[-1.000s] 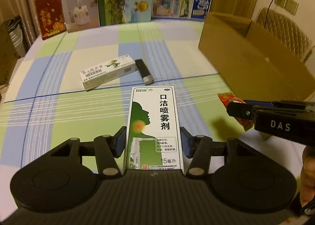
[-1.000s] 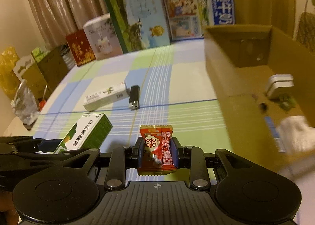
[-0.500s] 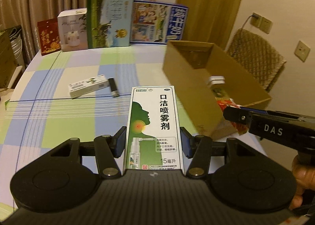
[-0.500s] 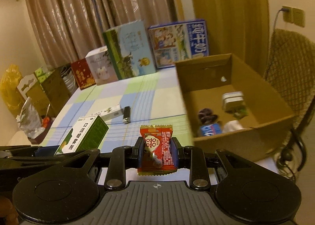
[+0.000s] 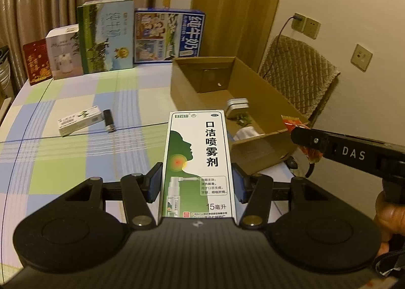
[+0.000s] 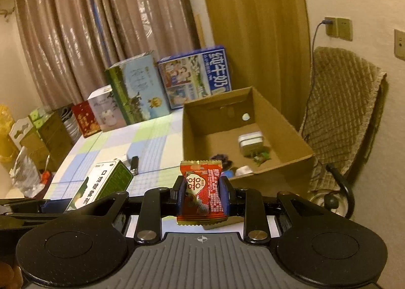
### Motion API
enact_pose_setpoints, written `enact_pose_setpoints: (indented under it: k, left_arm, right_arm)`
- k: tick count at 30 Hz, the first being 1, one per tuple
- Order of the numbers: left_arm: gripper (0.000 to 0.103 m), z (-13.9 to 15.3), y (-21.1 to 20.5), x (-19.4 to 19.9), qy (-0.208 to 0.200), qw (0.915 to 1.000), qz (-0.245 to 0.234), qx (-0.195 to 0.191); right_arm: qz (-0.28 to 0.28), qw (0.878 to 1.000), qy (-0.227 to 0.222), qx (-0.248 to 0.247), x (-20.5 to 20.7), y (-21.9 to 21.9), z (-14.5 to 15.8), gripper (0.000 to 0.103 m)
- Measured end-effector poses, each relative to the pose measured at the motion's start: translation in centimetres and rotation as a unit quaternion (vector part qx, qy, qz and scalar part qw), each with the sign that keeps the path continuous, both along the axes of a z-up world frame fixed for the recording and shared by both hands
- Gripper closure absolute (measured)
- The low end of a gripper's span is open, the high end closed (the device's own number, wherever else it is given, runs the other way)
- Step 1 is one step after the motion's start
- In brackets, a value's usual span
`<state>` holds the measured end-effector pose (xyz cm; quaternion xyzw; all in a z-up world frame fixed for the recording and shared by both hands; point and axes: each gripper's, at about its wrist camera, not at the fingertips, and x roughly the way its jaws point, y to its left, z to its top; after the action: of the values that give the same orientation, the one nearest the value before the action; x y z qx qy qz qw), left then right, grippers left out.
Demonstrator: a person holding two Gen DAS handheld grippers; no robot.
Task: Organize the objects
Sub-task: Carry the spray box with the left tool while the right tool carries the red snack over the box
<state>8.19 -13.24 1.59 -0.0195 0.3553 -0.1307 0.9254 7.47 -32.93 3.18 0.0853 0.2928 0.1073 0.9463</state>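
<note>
My left gripper (image 5: 197, 182) is shut on a tall green-and-white spray box (image 5: 198, 162), held upright above the checked tablecloth. The right gripper (image 6: 203, 193) is shut on a red candy packet (image 6: 202, 194). From the left wrist, the right gripper (image 5: 301, 137) reaches in from the right with the packet (image 5: 293, 123) near the front corner of the open cardboard box (image 5: 253, 79). That cardboard box (image 6: 286, 124) holds a small silver tin (image 6: 249, 141), a white item and other small things. The spray box (image 6: 101, 187) appears at lower left in the right wrist view.
A small white carton (image 5: 81, 124) and a black lighter (image 5: 108, 124) lie on the tablecloth left of the cardboard box. Tall cartons (image 5: 106, 36) stand along the table's far edge before curtains. A padded chair (image 5: 298, 79) stands right of the table; a hand (image 5: 387, 215) grips the right tool.
Both grippers rose and drew back toward the near right with their loads still held. The cardboard box's inside has come into view and the table looks farther away.
</note>
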Motion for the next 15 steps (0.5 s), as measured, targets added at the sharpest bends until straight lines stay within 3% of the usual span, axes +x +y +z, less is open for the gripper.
enact_pose_setpoints:
  k: [15]
  left_arm:
    - [0.053,0.6,-2.2,0.8,-0.004,0.9996,-0.021,-0.018]
  right_arm:
    - [-0.03,0.999,0.004,-0.013,0.3,-3.0,0.3,0.078]
